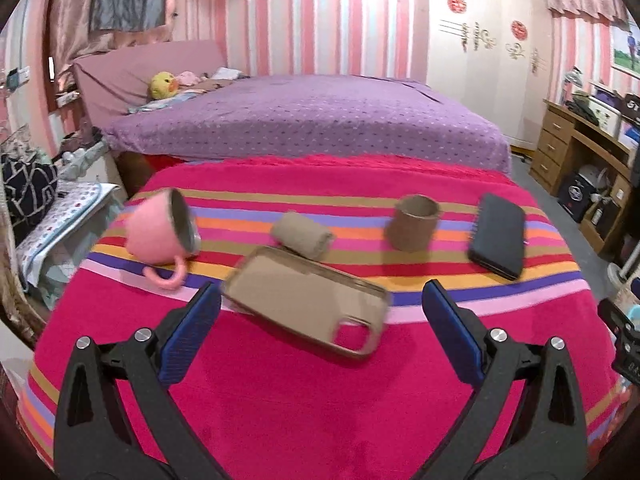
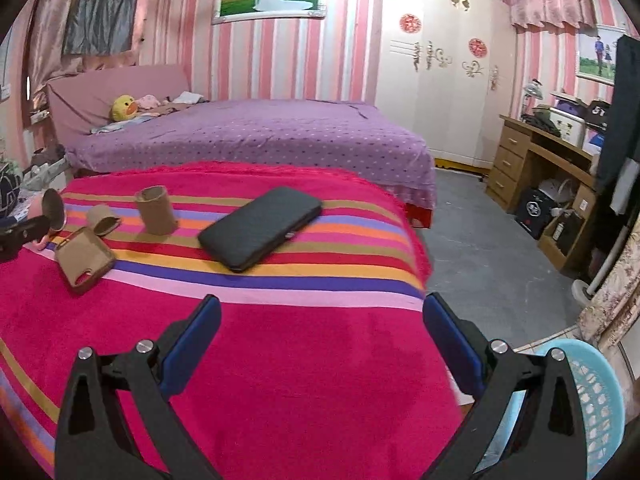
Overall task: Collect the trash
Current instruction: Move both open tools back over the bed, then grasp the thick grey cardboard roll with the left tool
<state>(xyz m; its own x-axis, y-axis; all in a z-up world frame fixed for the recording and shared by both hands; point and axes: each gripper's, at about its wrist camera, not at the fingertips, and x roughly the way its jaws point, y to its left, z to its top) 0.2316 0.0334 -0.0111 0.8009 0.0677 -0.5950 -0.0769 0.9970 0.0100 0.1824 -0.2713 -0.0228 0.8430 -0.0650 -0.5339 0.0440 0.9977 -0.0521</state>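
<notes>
A bedroom with pink-striped walls holds a bed under a purple dotted cover (image 1: 304, 120), and in front of it a table draped in a bright pink striped blanket (image 1: 280, 400); a white wardrobe (image 2: 436, 80) stands against the far wall, and a wooden desk (image 2: 540, 168) sits to the right; a yellow plush toy (image 1: 163, 85) lies near the head of the bed.

On the blanket, a pink mug (image 1: 160, 230) lies tipped on its side at the left, its mouth facing right and its handle low; just right of it a cardboard roll lying down (image 1: 302, 237) touches, or nearly touches, the far edge of a brownish phone case (image 1: 306, 300), which lies flat with its camera cut-out towards the near right; further right an upright cardboard roll (image 1: 414, 222) stands apart from the rest; beyond that a black phone (image 1: 498, 234) lies flat near the right side of the stripes.

The left gripper (image 1: 320, 306) hovers over the near part of the blanket with its blue-padded jaws spread wide, the phone case sitting between and just ahead of them, not gripped; the right gripper (image 2: 320, 320) is likewise spread wide and holds nothing, poised over plain pink cloth near the table's right edge, the black phone ahead of it; a light blue plastic basket (image 2: 592, 408) stands on the floor at the lower right, beside the table.
</notes>
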